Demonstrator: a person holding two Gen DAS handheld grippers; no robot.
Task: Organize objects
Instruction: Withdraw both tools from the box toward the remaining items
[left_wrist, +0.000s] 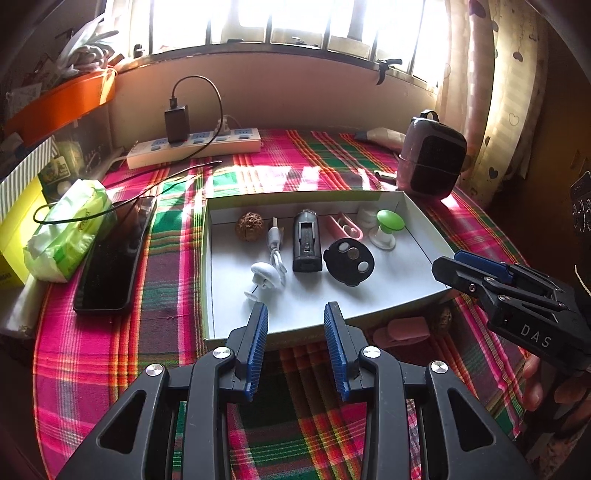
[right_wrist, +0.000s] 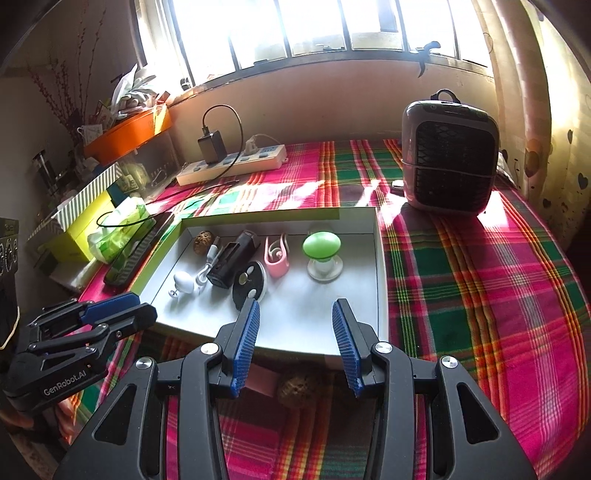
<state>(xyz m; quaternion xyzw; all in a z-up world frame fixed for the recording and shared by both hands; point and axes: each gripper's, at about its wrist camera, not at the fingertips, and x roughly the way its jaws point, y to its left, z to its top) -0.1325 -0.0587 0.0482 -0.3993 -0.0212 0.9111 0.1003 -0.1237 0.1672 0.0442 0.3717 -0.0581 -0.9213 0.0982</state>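
Brown ridged walnut (right_wrist: 295, 389) and pink clip (left_wrist: 402, 329) outside the white cardboard tray (left_wrist: 424, 236): your part-open, empty left gripper (left_wrist: 296, 314) and right gripper (right_wrist: 295, 310) could nudge them under its wall.

Tablecloth (left_wrist: 314, 162): plaid, magenta, green, orange-yellow stripes. Tray (left_wrist: 424, 221): white inside, lime outer rim. Mushroom knob (left_wrist: 389, 220): green cap, white base. Clip (right_wrist: 276, 258): pink. Disc (left_wrist: 349, 261): black, pale buttons. Walnut (left_wrist: 250, 226): brown. Claw pads (left_wrist: 258, 347): blue, arms black. Bin (right_wrist: 129, 134): orange.

A power strip (left_wrist: 192, 146) lies behind the phone (left_wrist: 114, 258); tissues (left_wrist: 68, 229) lean at the phone's left, a heater (right_wrist: 448, 158) stands far right.
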